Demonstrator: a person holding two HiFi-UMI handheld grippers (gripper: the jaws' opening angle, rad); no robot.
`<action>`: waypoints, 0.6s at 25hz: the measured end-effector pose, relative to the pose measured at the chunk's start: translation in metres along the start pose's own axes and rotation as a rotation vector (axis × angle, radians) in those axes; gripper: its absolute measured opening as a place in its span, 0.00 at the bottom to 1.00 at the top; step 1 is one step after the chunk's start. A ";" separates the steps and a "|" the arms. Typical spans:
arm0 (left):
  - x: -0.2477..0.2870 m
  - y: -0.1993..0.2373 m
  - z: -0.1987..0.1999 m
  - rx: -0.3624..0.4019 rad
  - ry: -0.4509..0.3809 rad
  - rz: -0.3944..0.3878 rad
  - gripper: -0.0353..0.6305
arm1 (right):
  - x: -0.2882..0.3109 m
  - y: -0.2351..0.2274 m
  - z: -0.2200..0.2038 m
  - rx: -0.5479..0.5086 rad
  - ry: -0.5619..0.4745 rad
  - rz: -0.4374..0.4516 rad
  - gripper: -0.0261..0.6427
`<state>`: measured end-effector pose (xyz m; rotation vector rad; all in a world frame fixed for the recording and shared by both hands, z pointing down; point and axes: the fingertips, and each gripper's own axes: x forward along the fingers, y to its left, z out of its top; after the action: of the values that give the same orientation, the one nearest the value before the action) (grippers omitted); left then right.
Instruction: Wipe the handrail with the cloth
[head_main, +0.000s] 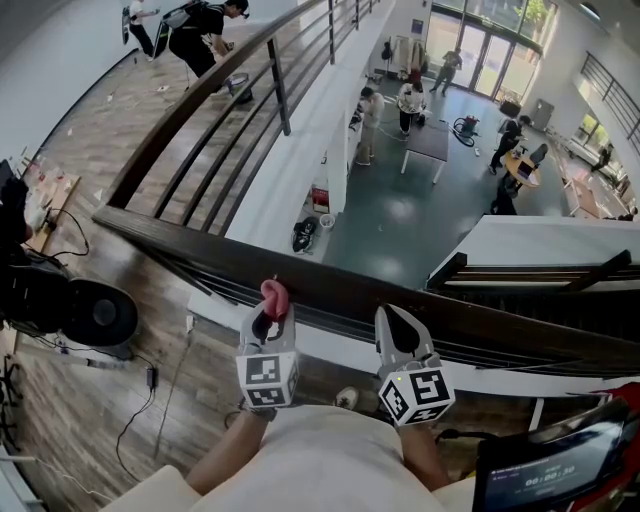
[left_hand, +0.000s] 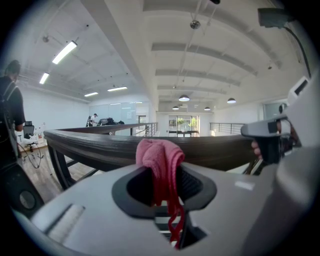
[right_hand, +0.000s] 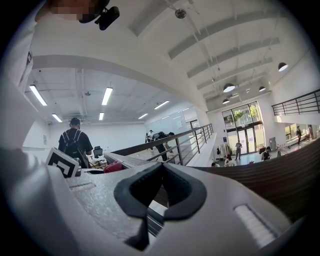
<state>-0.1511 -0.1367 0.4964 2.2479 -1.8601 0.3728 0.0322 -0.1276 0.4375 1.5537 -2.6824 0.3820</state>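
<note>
A dark wooden handrail (head_main: 340, 288) runs across the head view from left to right, over a balcony edge. My left gripper (head_main: 271, 305) is shut on a pink cloth (head_main: 274, 294), which bunches up above its jaws just short of the rail. In the left gripper view the pink cloth (left_hand: 160, 162) hangs between the jaws, with the handrail (left_hand: 100, 145) right behind it. My right gripper (head_main: 394, 322) is to the right of the left one, close to the rail, jaws shut with nothing between them. The handrail (right_hand: 280, 170) also crosses the right gripper view.
A second rail section (head_main: 200, 90) with metal bars runs away to the upper left. Below the balcony is a lower floor with a table (head_main: 428, 140) and several people. A black fan-like device (head_main: 100, 312) and cables lie on the wood floor at left. A screen (head_main: 560, 470) sits at lower right.
</note>
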 end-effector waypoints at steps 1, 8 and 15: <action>0.000 -0.001 0.001 0.000 0.000 0.000 0.22 | -0.001 -0.001 0.000 0.000 0.001 0.000 0.04; 0.000 -0.003 -0.005 -0.006 -0.008 0.000 0.22 | -0.011 -0.005 -0.005 0.000 0.021 0.003 0.04; 0.001 0.003 -0.002 -0.013 -0.008 -0.004 0.22 | -0.018 -0.005 -0.005 0.012 0.032 -0.023 0.04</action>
<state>-0.1535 -0.1374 0.4985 2.2474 -1.8568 0.3510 0.0451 -0.1137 0.4411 1.5662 -2.6411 0.4190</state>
